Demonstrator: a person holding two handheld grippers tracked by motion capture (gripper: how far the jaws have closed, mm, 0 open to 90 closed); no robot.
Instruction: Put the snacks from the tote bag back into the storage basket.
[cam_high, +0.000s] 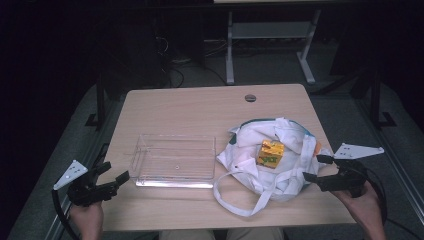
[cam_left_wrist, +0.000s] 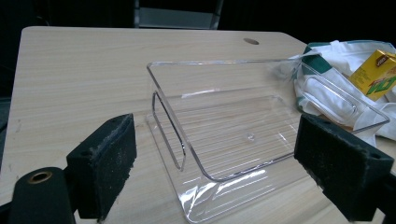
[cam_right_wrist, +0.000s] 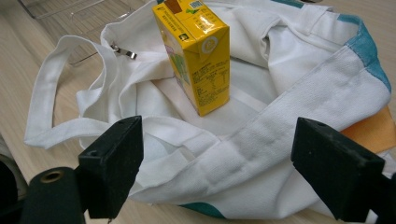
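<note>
One yellow carton (cam_high: 271, 153) half-sunk in white bag (cam_high: 290, 172) (base hidden), tray (cam_high: 175, 161) nearby.

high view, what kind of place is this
Probably a lab or office recording room: a plain wooden desk with a cable hole, cables on grey floor, another desk's white metal legs behind.

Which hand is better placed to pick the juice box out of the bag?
Probably the right. The right gripper sits open at the bag's edge, facing the juice box. The left gripper is open too, but beyond the clear tray, farther from the box.
</note>
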